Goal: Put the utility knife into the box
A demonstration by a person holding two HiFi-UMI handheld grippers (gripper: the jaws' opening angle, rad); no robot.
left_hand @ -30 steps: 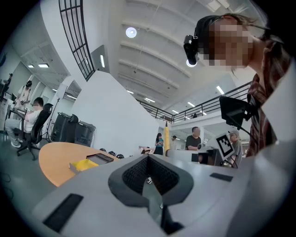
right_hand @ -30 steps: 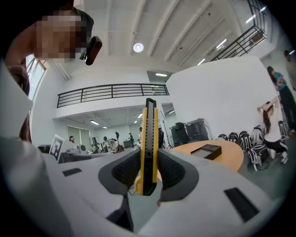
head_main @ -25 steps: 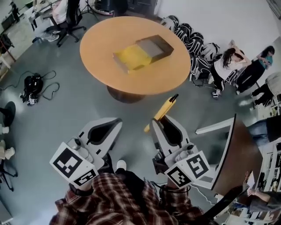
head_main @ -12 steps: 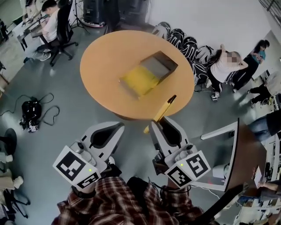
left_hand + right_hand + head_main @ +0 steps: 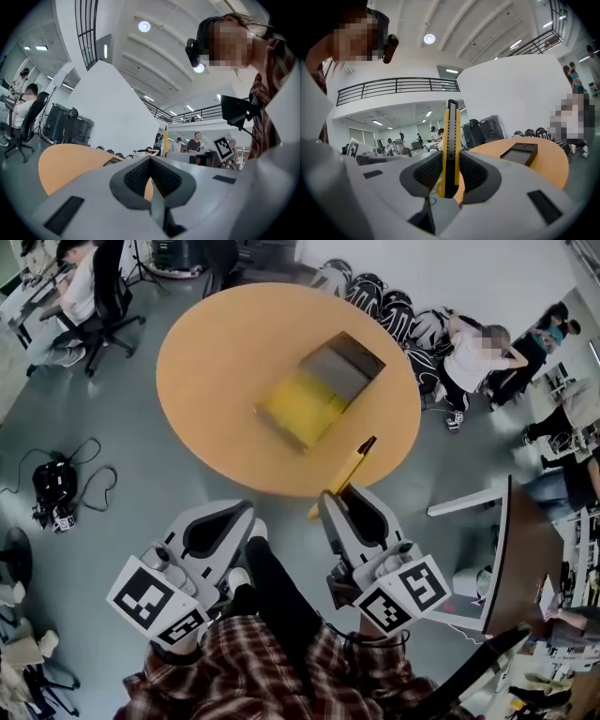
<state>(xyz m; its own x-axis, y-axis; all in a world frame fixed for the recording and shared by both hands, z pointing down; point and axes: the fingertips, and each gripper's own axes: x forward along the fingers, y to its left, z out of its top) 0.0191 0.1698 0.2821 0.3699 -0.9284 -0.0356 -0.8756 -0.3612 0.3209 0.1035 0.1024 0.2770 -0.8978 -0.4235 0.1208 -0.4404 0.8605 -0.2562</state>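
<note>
In the head view a round wooden table (image 5: 216, 352) carries an open box (image 5: 323, 390) with a yellow inside and a grey lid part. My right gripper (image 5: 343, 499) is shut on a yellow utility knife (image 5: 345, 474), whose black tip reaches over the table's near edge, short of the box. In the right gripper view the knife (image 5: 451, 140) stands upright between the jaws, with the box (image 5: 519, 153) beyond on the table (image 5: 551, 166). My left gripper (image 5: 230, 514) hangs beside it over the floor. Its jaws (image 5: 150, 165) are shut on nothing.
People sit on the floor by striped backpacks (image 5: 394, 306) beyond the table at right. A person in an office chair (image 5: 89, 296) is at upper left. A black bag with cables (image 5: 52, 488) lies on the floor at left. A desk edge (image 5: 497, 549) stands at right.
The table and box have come nearer and lower in the head view. The knife tip now overlaps the table's edge. Both grippers keep their hold and pose.
</note>
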